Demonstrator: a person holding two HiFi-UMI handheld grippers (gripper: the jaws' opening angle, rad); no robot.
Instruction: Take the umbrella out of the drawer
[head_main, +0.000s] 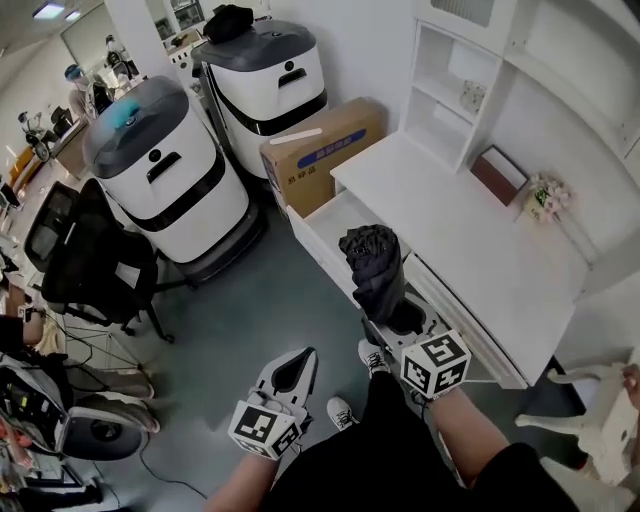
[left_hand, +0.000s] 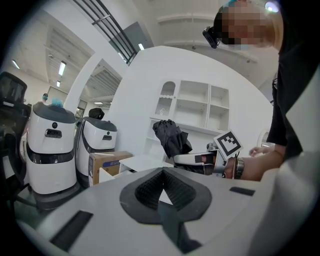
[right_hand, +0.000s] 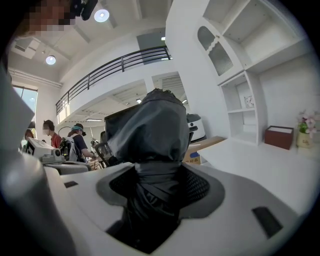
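Folded dark umbrella (head_main: 374, 265) is up in the air. It stands nearly upright, its bunched canopy at 12 o'clock from your right gripper (head_main: 395, 318), and by the look of it it's clear of the open drawer (head_main: 325, 222). That drawer sits just off at its 10 o'clock, pulled out from under the white desk (head_main: 450, 230).

In the right gripper view the jaws are clamped hard on the umbrella's narrow wrapped waist, with fabric (right_hand: 150, 135) ballooning out above the pads. It's a good bite, but it's on soft cloth, so I'd judge it could slip or swing. Hold the squeeze firm and lift straight and slow, with the top-heavy end above the jaws rather than tipping toward the desk edge at 3 o'clock. Watch that no loose folds snag the drawer front on the way.

Your left gripper (head_main: 290, 375) hangs down at 8 o'clock from the right one, well apart. Its jaws are pressed together with nothing between them. Bring it in only if the bundle starts to sag.
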